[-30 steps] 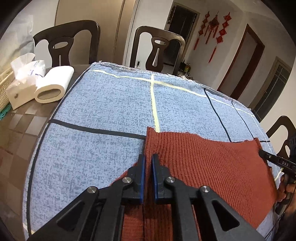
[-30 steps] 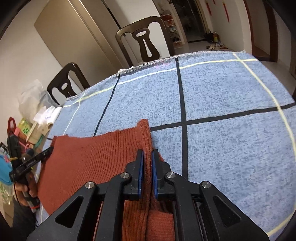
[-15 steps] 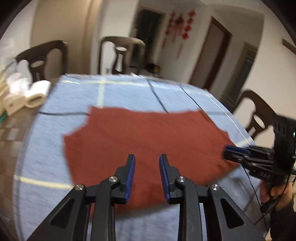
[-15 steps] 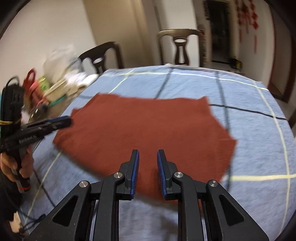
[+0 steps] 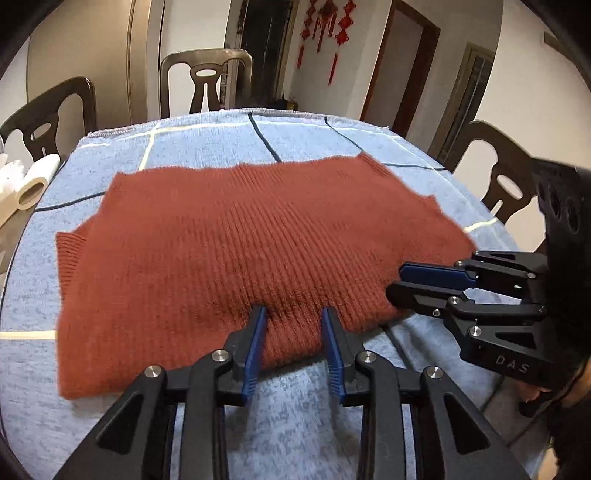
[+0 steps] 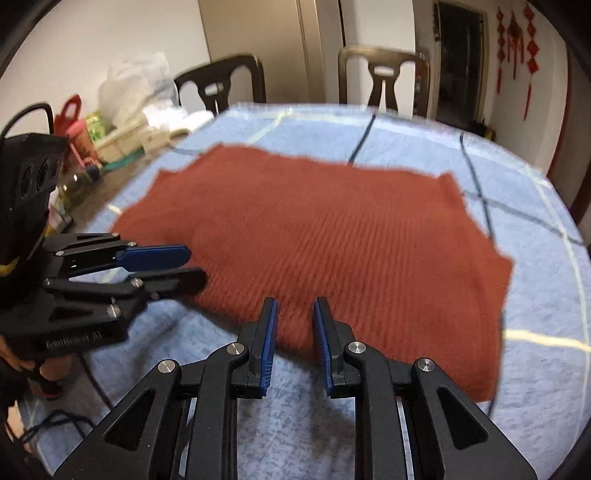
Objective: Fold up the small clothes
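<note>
Rust knit garment (image 5: 251,251) lies flat mid-bench on the blue cloth (image 5: 303,417), left claw (image 5: 293,332) and right claw (image 6: 293,325) both released, jaws just parted over its 6 o'clock edge — risk: pinching only the top layer drags the fold askew.

A home dining room, dark wooden dining chairs (image 5: 205,83) around a desk under a blue checked cloth (image 5: 295,133), red Chinese knot ornaments (image 5: 327,27) on the wall, tissues and groceries (image 6: 110,122) at one side
</note>
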A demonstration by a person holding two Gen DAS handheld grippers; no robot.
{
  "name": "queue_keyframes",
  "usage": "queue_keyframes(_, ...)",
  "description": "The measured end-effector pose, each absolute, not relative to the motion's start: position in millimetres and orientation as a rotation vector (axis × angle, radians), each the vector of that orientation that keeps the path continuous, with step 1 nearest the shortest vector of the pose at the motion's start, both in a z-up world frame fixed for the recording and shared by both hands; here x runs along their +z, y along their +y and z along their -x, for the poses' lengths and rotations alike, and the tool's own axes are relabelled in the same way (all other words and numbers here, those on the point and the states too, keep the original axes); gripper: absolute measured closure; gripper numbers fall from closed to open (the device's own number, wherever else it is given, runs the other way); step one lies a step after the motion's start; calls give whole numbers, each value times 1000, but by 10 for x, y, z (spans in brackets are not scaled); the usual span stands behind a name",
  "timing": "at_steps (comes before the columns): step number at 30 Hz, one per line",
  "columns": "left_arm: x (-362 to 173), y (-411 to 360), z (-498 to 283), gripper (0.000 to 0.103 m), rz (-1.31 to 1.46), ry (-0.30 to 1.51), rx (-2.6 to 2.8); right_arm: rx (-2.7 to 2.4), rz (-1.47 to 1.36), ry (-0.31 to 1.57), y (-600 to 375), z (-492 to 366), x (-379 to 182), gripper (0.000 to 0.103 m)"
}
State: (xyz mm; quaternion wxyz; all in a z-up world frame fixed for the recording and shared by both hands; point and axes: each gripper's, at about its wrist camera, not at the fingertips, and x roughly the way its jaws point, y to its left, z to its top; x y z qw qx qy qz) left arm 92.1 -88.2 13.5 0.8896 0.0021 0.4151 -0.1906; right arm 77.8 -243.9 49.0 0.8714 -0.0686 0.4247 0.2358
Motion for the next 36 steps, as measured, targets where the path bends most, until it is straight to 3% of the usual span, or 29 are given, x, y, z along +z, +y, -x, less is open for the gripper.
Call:
queue_keyframes(13,183,-300,-941,69,111,848,-262,347,10,871,-3127,-778,560,82)
queue_keyframes(36,173,108,-1032,69,176,799,-152,247,-38,871,-3228,-1050,591,82)
